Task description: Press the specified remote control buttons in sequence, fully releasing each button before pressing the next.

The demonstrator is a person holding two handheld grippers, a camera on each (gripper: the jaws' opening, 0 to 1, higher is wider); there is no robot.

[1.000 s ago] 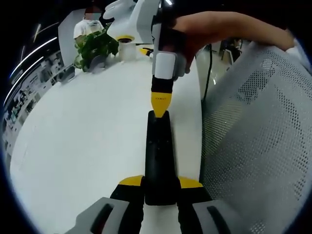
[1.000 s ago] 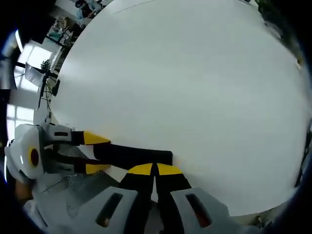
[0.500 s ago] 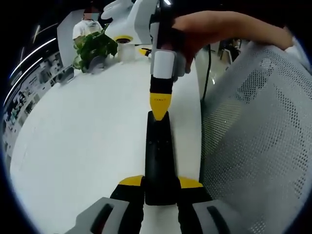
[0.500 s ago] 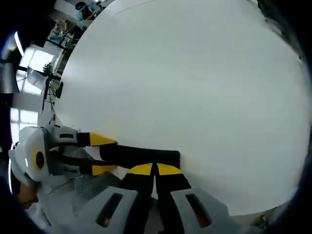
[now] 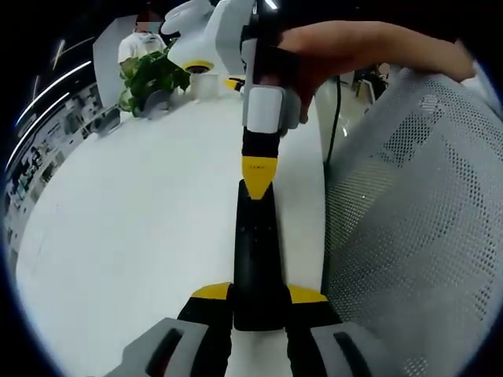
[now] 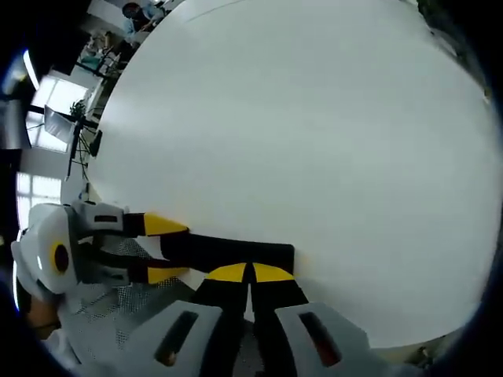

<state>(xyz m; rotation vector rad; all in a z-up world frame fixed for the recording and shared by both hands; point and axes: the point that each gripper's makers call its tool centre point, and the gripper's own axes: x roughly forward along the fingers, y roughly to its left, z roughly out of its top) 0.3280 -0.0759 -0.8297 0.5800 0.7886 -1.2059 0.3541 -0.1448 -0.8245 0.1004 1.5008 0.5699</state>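
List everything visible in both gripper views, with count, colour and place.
Slim black plastic remote control: one, black, lying on the table, near end between the left gripper's fingers.
Round white table: one, white, under the remote.
Grey mesh chair back: one, grey, beside the table edge.
Green leafy potted plant: one, green, far end of the table.
White cup: one, white, beside the plant.
Left gripper: one, yellow-tipped, shut on the remote.
Right gripper: one, yellow-tipped, shut, tip on the remote's far end.
Person's hand: one, holding the right gripper.

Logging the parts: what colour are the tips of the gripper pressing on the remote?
Yellow, on the right gripper over the black remote; clearest in the left gripper view.
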